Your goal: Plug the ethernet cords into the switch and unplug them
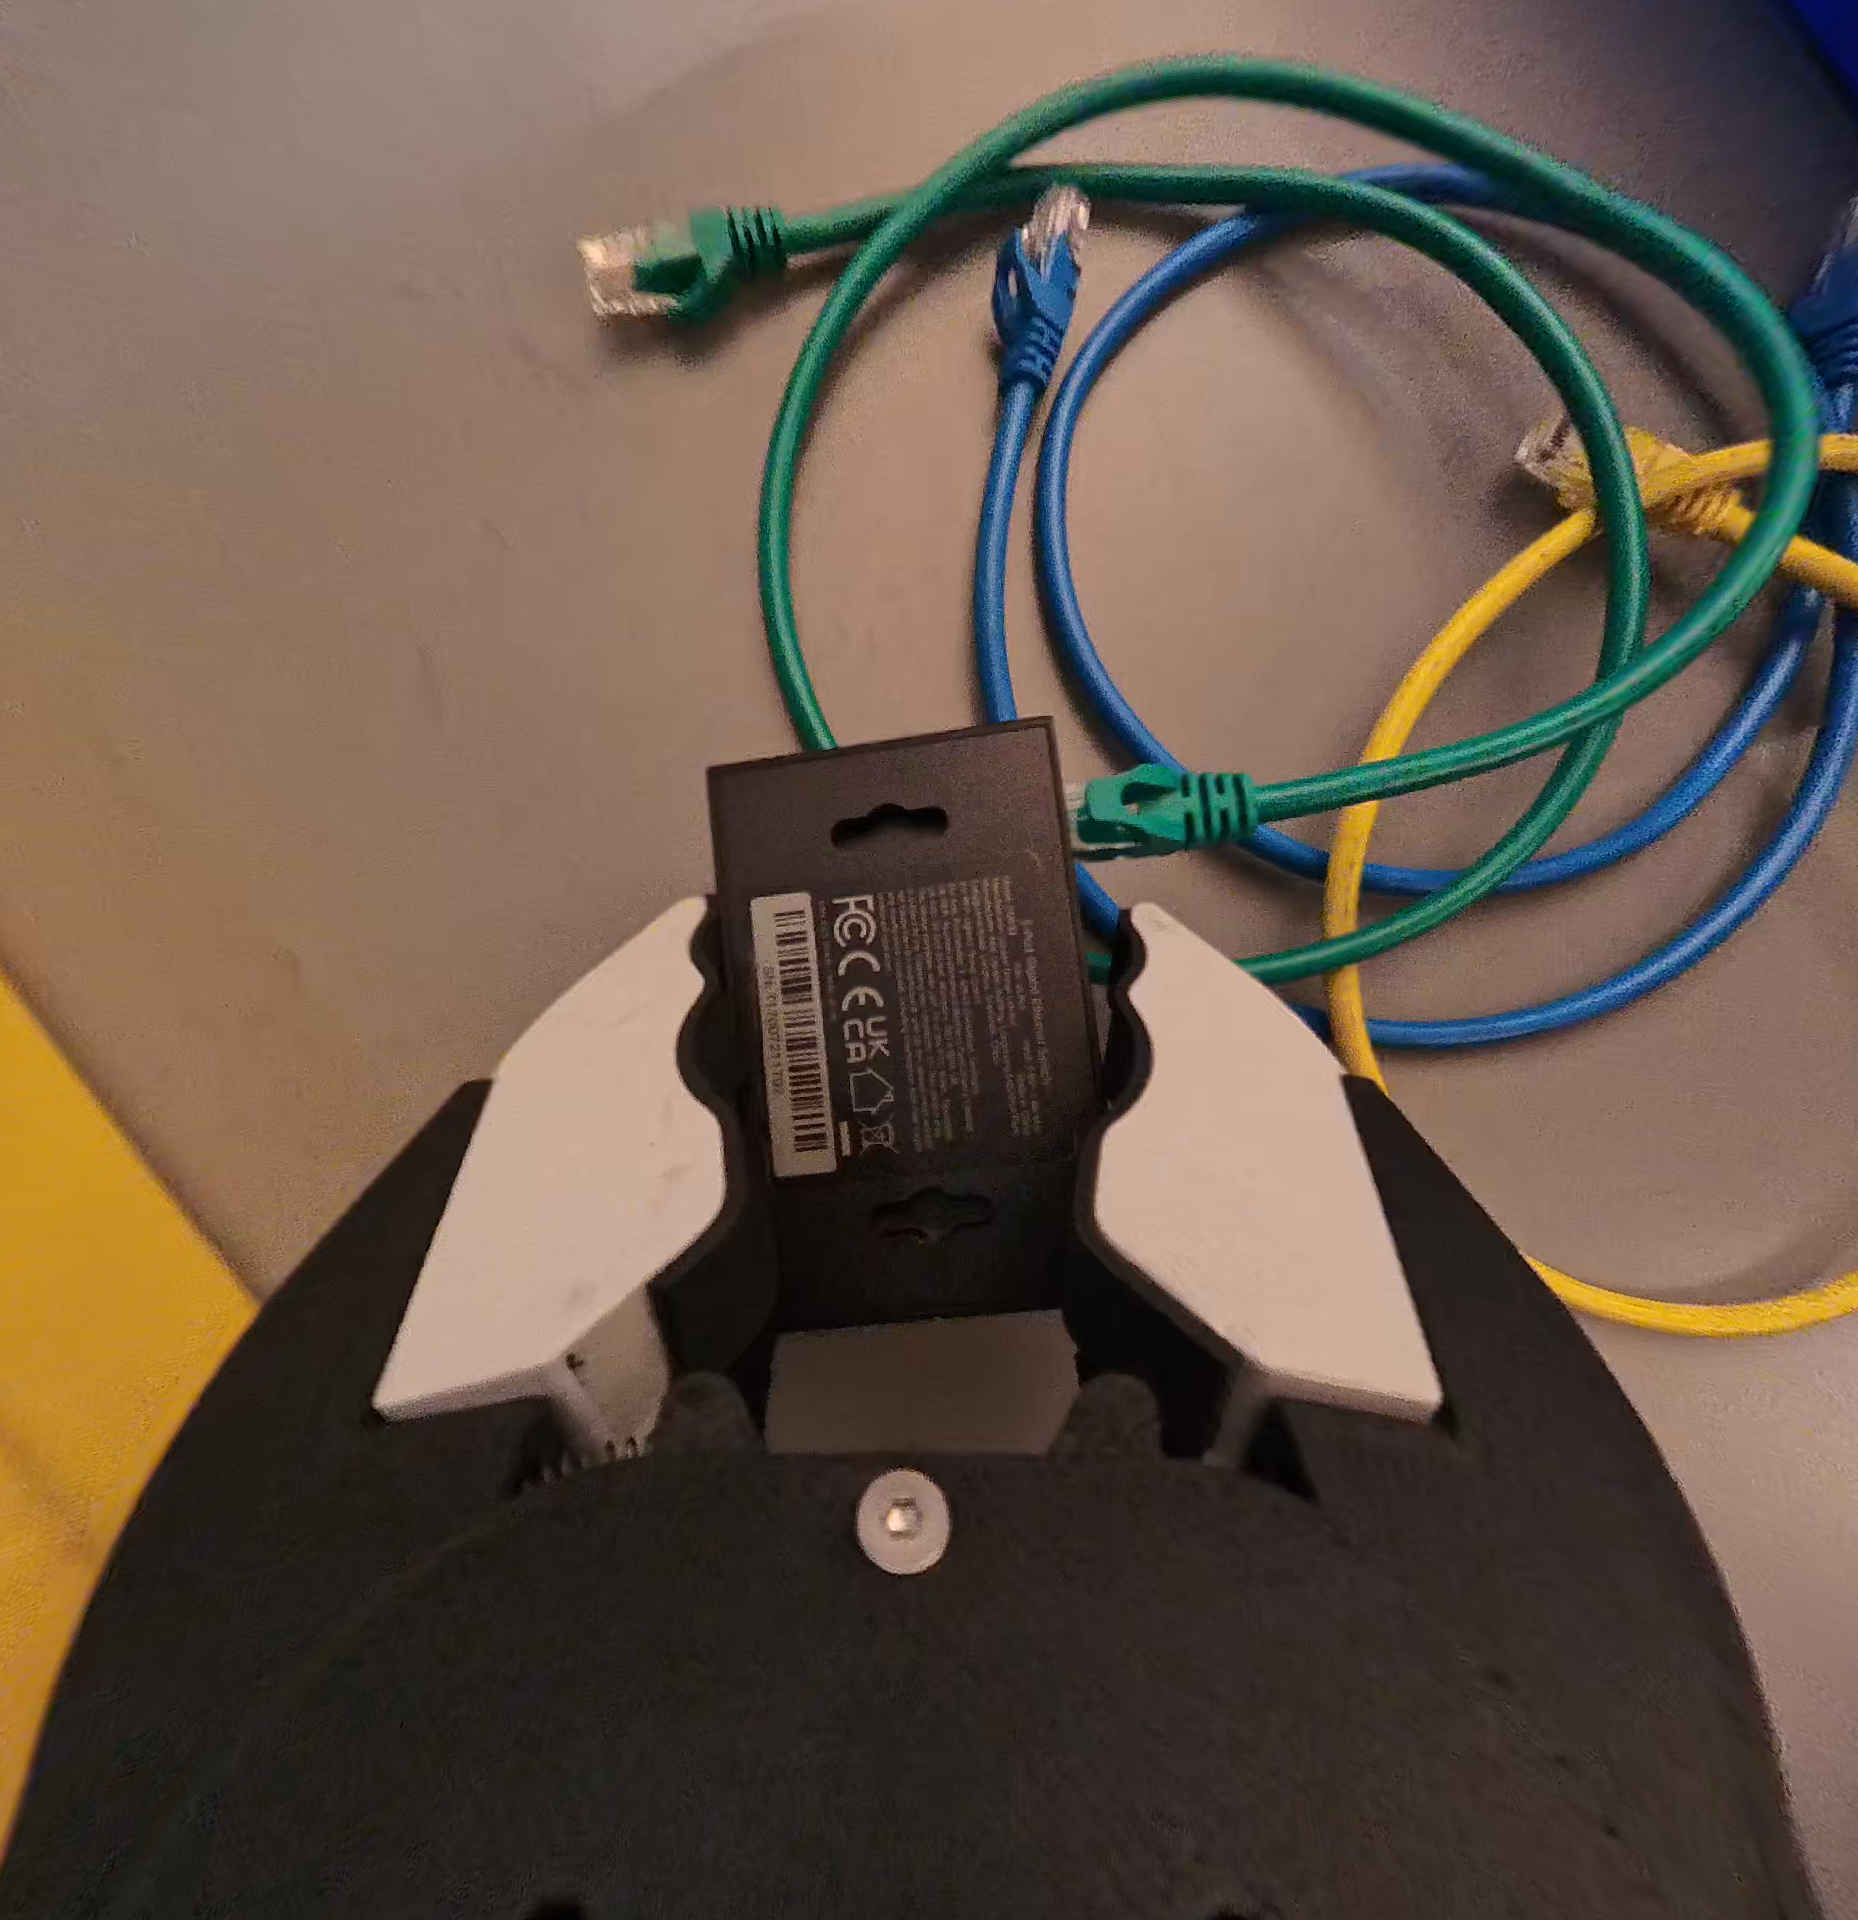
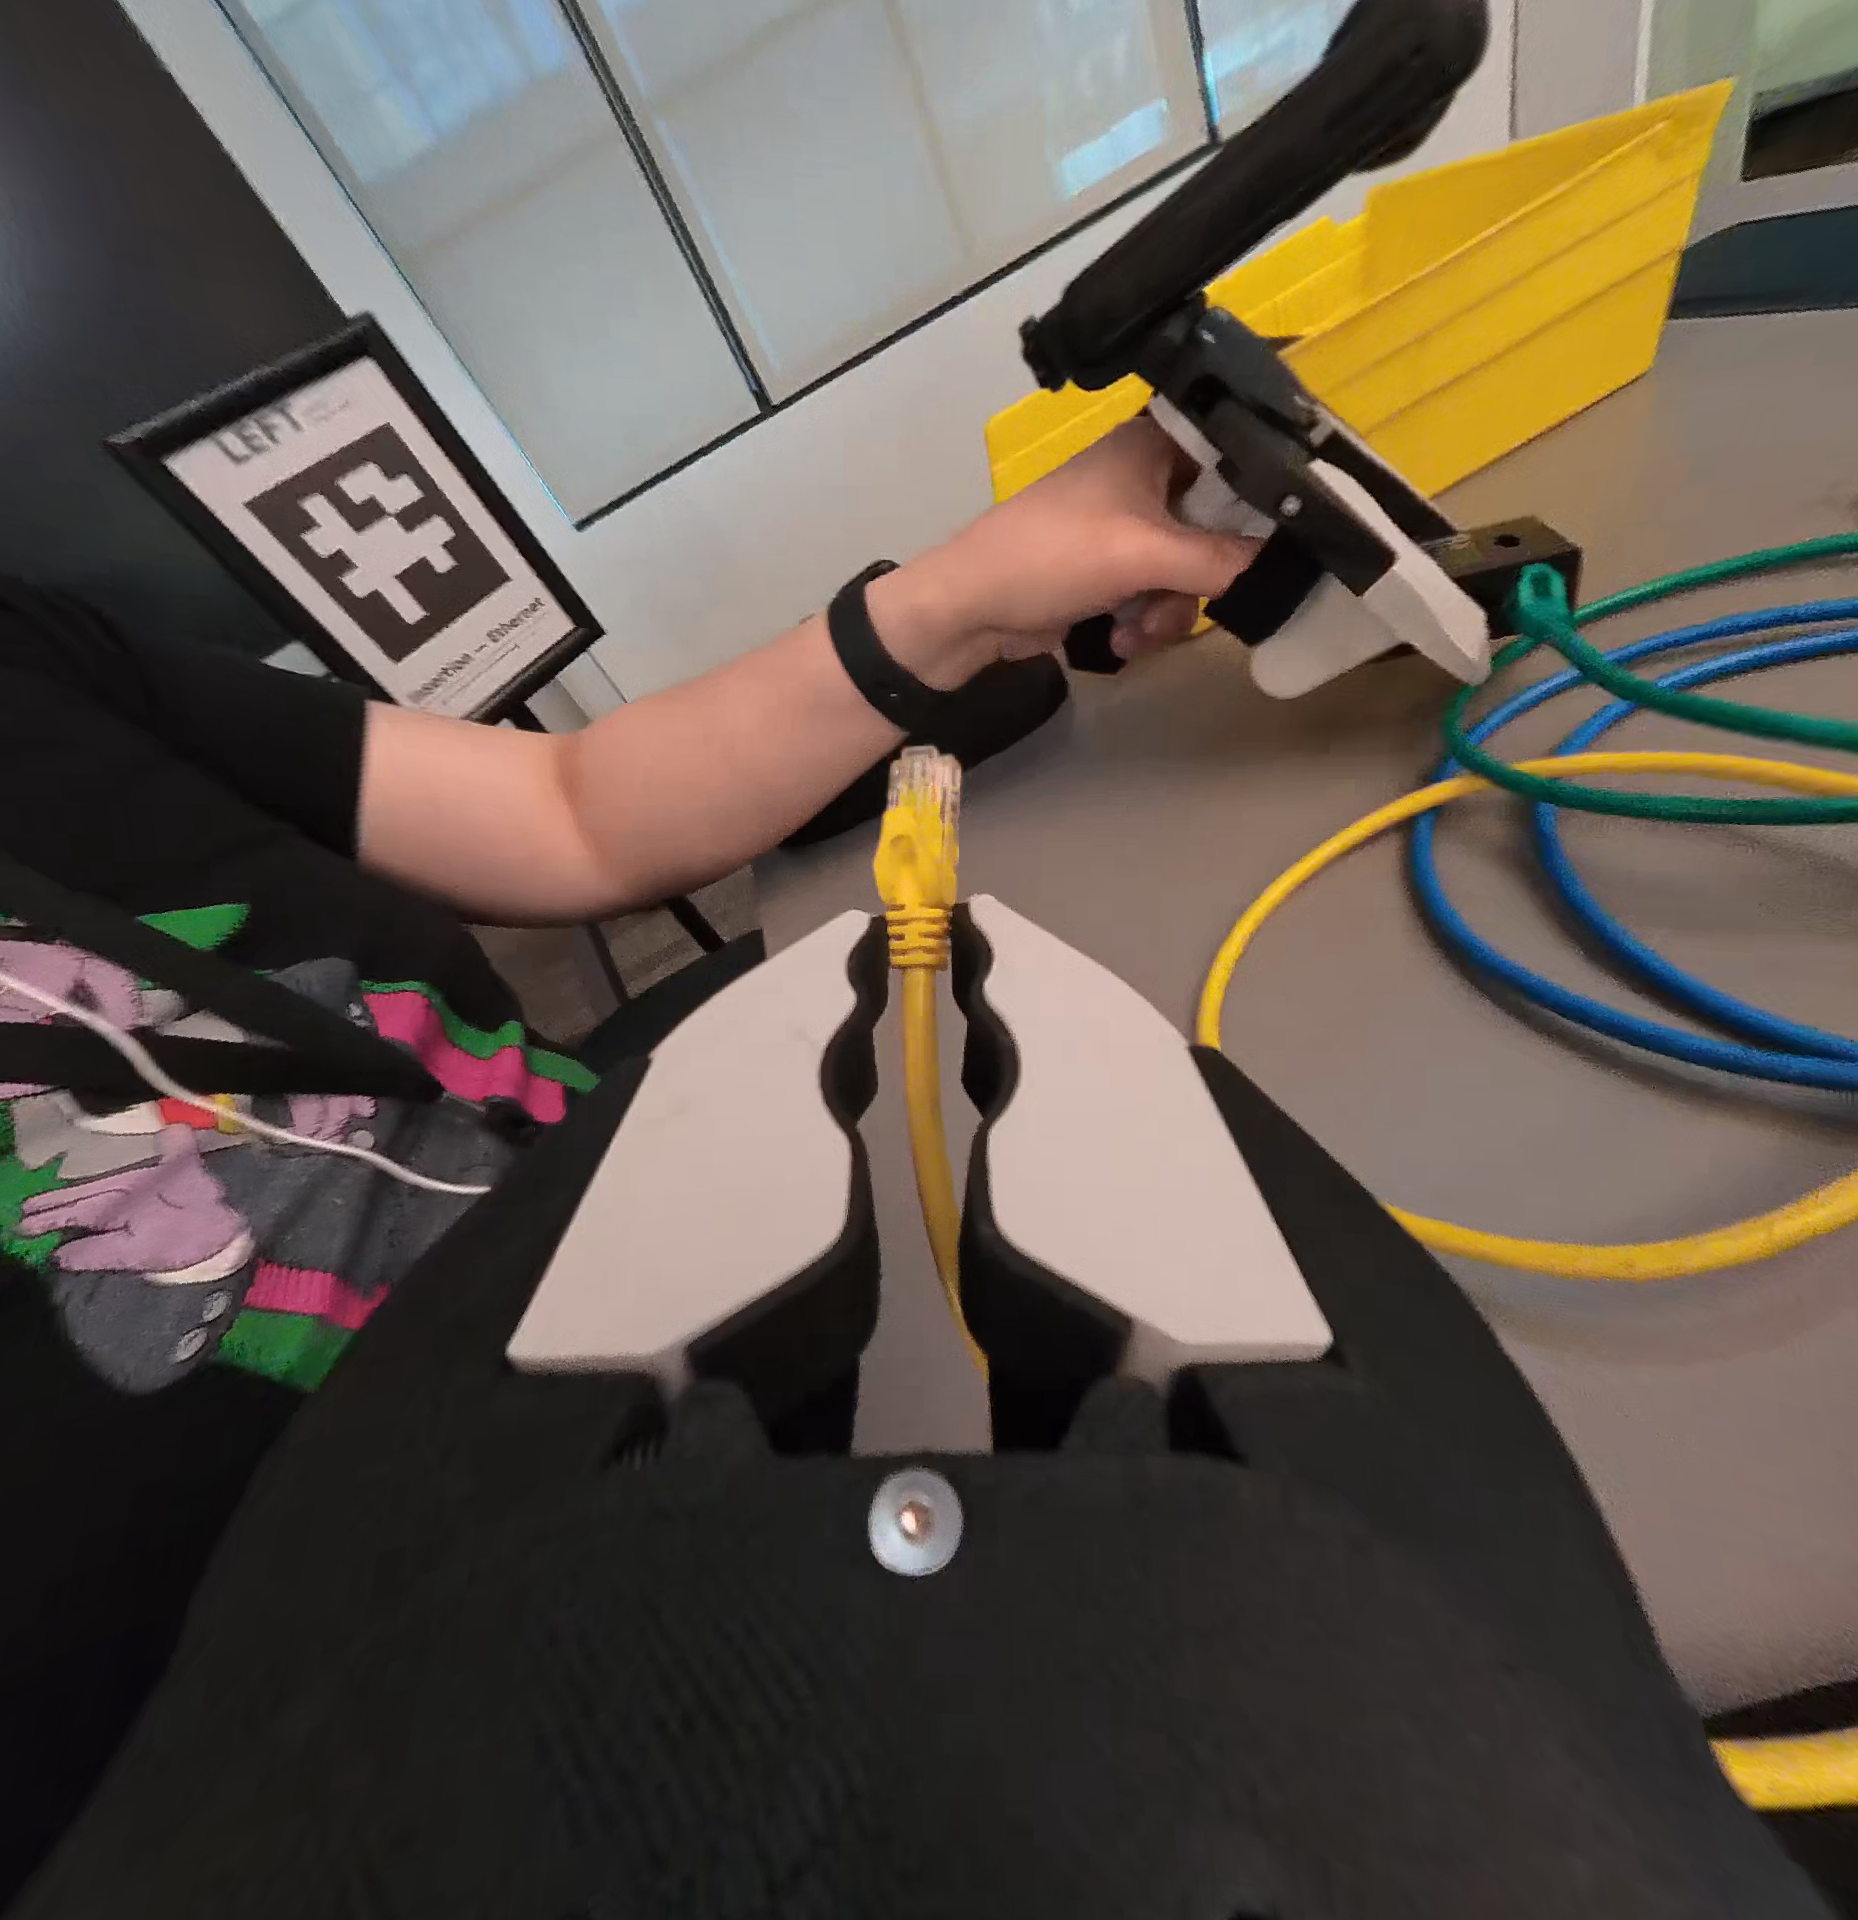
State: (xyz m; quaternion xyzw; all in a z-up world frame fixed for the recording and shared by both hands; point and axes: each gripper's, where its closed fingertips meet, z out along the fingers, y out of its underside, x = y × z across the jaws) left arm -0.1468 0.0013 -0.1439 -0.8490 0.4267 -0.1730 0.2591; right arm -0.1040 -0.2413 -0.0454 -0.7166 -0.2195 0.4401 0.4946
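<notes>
White-and-black fingers of the left claw (image 1: 909,1039) are clamped on the flat black plastic network switch (image 1: 894,935), its labelled underside facing the camera. At about three o'clock on the switch's side, one moulded plug of the green ethernet cord (image 1: 1164,810) sits in a port; the cord's other plug (image 1: 655,265) lies free on the grey surface (image 1: 281,571) near eleven o'clock. A blue ethernet cord (image 1: 1050,540) coils beyond, around one o'clock, both ends loose.

The right claw (image 2: 917,940) is closed on the yellow ethernet cord (image 2: 920,1039) just behind its ribbed boot, so the clear-tipped plug (image 2: 923,790) points straight out at twelve o'clock. From that view, the switch (image 2: 1507,551) lies towards two o'clock, well apart from the plug, with a yellow plastic bin (image 2: 1476,291) behind it.

Judging by this, the plugging half is under way: one cord seated, the yellow one lifted but not yet brought over. The next move calls for swinging the plug towards the switch's port side, squaring its latch tab with a free port, and pushing in while the left claw braces the switch.
</notes>
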